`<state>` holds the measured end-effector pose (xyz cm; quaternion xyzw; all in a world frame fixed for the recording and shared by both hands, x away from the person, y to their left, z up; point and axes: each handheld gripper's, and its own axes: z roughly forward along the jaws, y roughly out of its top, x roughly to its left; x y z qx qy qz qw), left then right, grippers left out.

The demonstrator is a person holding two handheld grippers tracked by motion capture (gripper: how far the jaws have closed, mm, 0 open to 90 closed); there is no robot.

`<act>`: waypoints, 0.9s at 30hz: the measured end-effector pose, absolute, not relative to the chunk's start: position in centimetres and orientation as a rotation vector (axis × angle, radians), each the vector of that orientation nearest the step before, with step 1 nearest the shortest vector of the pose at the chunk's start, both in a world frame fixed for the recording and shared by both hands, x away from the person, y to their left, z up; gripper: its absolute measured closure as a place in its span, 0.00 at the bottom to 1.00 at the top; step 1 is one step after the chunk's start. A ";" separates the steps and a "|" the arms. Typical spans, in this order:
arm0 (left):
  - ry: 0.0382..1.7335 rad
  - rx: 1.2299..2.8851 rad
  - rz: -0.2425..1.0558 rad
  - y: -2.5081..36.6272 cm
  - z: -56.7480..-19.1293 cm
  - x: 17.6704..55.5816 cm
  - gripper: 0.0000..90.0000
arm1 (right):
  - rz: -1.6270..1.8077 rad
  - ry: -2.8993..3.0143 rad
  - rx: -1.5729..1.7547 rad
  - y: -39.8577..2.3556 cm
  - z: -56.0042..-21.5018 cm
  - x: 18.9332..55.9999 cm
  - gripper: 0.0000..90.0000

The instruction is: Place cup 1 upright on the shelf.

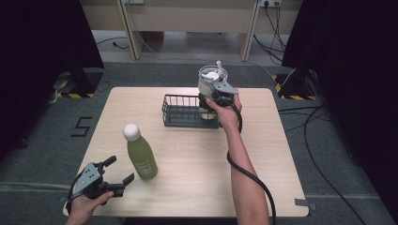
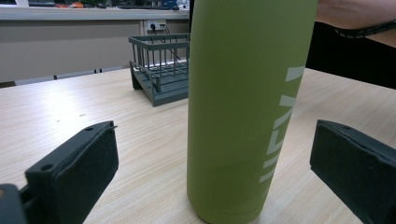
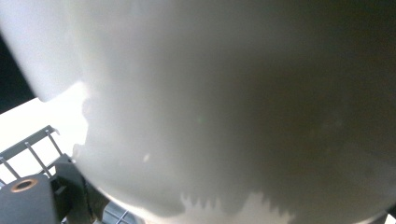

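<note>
Your right gripper (image 1: 213, 96) has its fingers clamped on the white cup (image 1: 211, 79), upright, hanging just over the right end of the wire basket (image 1: 180, 112): go straight down. Left gripper (image 1: 115, 171) is wide open, holding nothing, green bottle (image 1: 141, 157) upright between its fingers.

The high view looked down on the whole desk (image 1: 197, 154); the left gripper view sat low beside the bottle (image 2: 247, 107), sharing the basket (image 2: 161, 70) behind; the right gripper view pressed against a white cup (image 3: 224, 102).
</note>
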<state>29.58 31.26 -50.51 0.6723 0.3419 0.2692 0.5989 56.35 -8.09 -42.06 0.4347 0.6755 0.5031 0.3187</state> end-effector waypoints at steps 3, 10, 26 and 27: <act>0.794 1.559 0.625 31.3 -50.5 29.6 0.00 | 1.325 1.771 1.137 -8.0 -42.2 56.4 0.11; 0.790 1.561 0.626 31.3 -50.5 29.5 0.01 | 1.326 1.770 1.127 -7.7 -42.3 56.5 0.10; 0.787 1.565 0.627 31.3 -50.5 29.5 0.00 | 1.331 1.755 1.111 -7.3 -42.6 56.5 0.08; 0.787 1.565 0.626 31.3 -50.5 29.5 0.00 | 1.330 1.751 1.108 -7.3 -42.6 56.5 0.08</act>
